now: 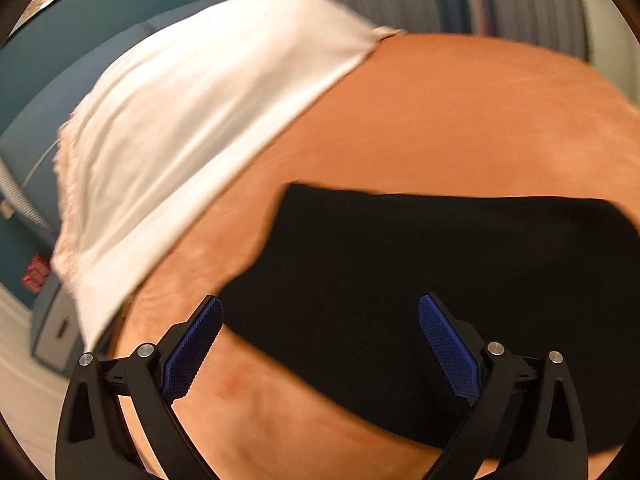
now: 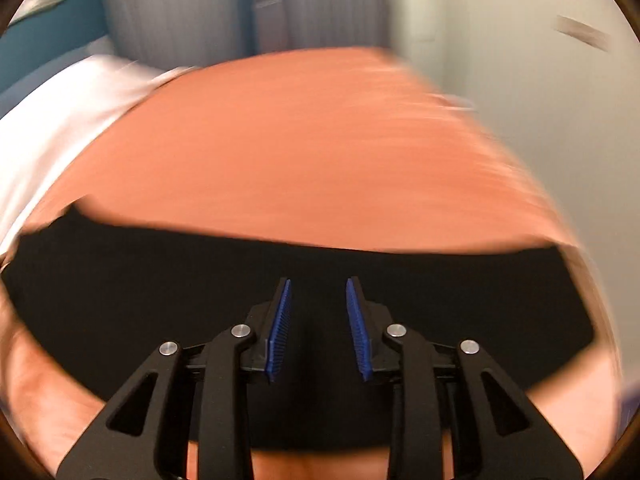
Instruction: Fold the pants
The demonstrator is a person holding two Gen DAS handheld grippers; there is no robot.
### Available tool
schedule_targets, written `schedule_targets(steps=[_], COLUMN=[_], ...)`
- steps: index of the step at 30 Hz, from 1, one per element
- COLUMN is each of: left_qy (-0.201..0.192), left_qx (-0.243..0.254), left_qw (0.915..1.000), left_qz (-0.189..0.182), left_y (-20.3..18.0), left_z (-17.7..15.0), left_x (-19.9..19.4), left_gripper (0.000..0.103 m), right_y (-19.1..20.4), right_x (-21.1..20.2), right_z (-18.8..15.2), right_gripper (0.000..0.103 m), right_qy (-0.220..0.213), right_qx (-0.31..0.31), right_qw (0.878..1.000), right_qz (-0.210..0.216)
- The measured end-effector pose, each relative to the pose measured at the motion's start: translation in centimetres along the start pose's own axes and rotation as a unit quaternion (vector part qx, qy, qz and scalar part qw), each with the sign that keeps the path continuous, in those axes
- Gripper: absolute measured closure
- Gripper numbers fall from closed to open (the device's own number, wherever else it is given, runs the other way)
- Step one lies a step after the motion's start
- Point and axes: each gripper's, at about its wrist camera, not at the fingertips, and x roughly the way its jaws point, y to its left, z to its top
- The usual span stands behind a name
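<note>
The black pants (image 1: 420,280) lie folded flat as a wide dark band on the orange bedspread (image 1: 440,120). My left gripper (image 1: 320,304) hovers over their left end, open wide, its blue pads (image 1: 192,352) holding nothing. In the right wrist view the pants (image 2: 160,300) stretch across the lower half of the picture. My right gripper (image 2: 318,282) hangs over their middle with the jaws partly apart. Black cloth shows below the gap, and neither pad presses on it. The picture is blurred by motion.
A white pillow (image 1: 200,120) lies along the left side of the bed (image 2: 300,140) and shows again as the pillow (image 2: 60,112) at the left edge. Beyond the bed are a teal wall (image 1: 60,60), grey curtains (image 2: 180,12) and a pale wall (image 2: 520,80).
</note>
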Motion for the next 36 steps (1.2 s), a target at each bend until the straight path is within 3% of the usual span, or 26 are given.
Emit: schedule_targets(steps=[1,2,4,7,10,11,12,13,14,15,17,18,21,22,26,29,31,32,34,36], left_qy=[-0.003,-0.003,0.006,0.025,0.042,0.046,0.048,0.049,0.050,0.051,0.049,0.046,0.059,0.057,0.056,0.064,0.068,0.069,0.064,0.048], left_qx=[0.005,0.011,0.021,0.028,0.041,0.046,0.049,0.052,0.055,0.056,0.061,0.068,0.083,0.075,0.060,0.048,0.033,0.026,0.020,0.016], left_qw=[0.9999,0.9995,0.9982,0.9954,0.9939,0.9937,0.9938,0.9941,0.9946,0.9949,0.9958,0.9961,0.9948,0.9956,0.9966,0.9962,0.9959,0.9960,0.9973,0.9987], left_qz=[-0.014,-0.029,-0.056,-0.088,-0.094,-0.091,-0.087,-0.082,-0.072,-0.066,-0.049,-0.031,0.005,0.001,-0.010,-0.034,-0.050,-0.051,-0.032,0.003], left_y=[-1.2,-2.6,-5.6,-9.4,-12.3,-13.2,-14.0,-14.6,-15.2,-14.7,-14.5,-14.6,-15.4,-15.2,-14.4,-13.1,-12.0,-11.2,-9.4,-6.6], left_z=[-0.3,-0.6,-1.7,-3.1,-4.3,-4.7,-5.2,-5.4,-5.7,-5.7,-5.9,-6.1,-7.1,-7.3,-7.2,-7.2,-7.3,-7.2,-7.0,-6.9], left_x=[-0.9,-1.8,-3.2,-5.0,-6.0,-6.2,-6.7,-7.0,-7.2,-6.7,-6.2,-5.7,-3.2,-3.0,-3.2,-2.7,-2.4,-2.2,-2.6,-2.9], left_gripper=[0.006,0.006,0.006,0.006,0.006,0.006,0.006,0.006,0.006,0.006,0.006,0.006,0.005,0.005,0.005,0.005,0.005,0.005,0.005,0.005], right_y=[-4.4,-6.8,-10.8,-11.8,-11.1,-10.9,-10.7,-10.6,-10.6,-11.2,-13.1,-14.1,-14.3,-14.2,-14.3,-12.3,-11.4,-11.9,-13.6,-14.5], right_x=[-0.8,-1.2,-1.1,0.4,2.6,3.4,4.6,5.6,5.8,5.4,5.2,6.3,7.5,6.3,1.3,0.1,3.1,3.9,2.3,-0.6], right_z=[0.0,0.0,0.3,1.2,2.2,1.8,1.9,1.8,2.2,2.4,3.1,3.1,2.6,2.9,3.0,1.2,-0.9,-1.7,-2.1,-2.6], right_gripper=[0.061,0.058,0.051,0.038,0.037,0.038,0.050,0.081,0.092,0.095,0.095,0.094,0.082,0.069,0.068,0.069,0.072,0.075,0.079,0.076], right_qy=[-0.008,-0.014,-0.008,0.012,0.018,0.031,0.049,0.064,0.060,0.048,0.022,0.030,0.037,0.026,-0.041,-0.023,0.043,0.052,0.025,-0.005], right_qx=[0.046,0.066,0.083,0.051,-0.021,-0.028,-0.033,-0.049,-0.062,-0.065,-0.044,-0.036,-0.041,-0.038,-0.009,-0.029,-0.074,-0.071,-0.003,0.051], right_qw=[0.999,0.997,0.996,0.999,0.999,0.998,0.997,0.995,0.995,0.995,0.997,0.997,0.996,0.997,0.997,0.992,0.994,0.995,0.999,0.999], right_qz=[-0.027,-0.039,-0.028,0.003,0.025,0.038,0.052,0.056,0.053,0.058,0.062,0.055,0.062,0.064,0.059,0.120,0.062,0.034,0.045,0.016])
